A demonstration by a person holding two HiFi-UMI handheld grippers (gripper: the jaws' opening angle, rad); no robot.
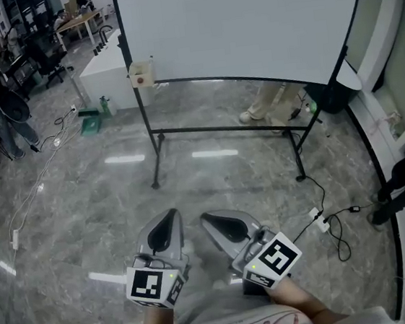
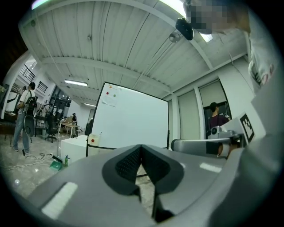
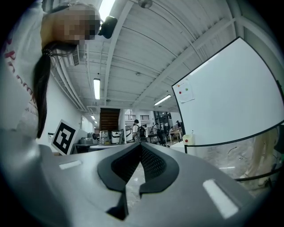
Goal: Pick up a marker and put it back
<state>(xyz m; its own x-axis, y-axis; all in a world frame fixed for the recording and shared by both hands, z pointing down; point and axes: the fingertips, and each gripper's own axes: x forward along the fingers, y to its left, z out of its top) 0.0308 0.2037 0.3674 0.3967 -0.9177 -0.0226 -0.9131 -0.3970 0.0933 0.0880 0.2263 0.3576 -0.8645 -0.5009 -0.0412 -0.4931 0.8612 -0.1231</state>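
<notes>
A large whiteboard stands on a black wheeled frame ahead of me. A small pale holder box with a red dot hangs at its lower left corner. A thin stick pokes up from the box, too small to tell as a marker. Low in the head view, well short of the board, my left gripper and right gripper are held side by side. Both are shut with nothing between their jaws. The left gripper view shows its pads meeting, with the board and box beyond. The right gripper view also shows the board and box.
Cables and a power strip lie on the glossy stone floor right of the board's frame. A white counter and a green bottle stand at the left. A person stands far left, and someone's legs show behind the board.
</notes>
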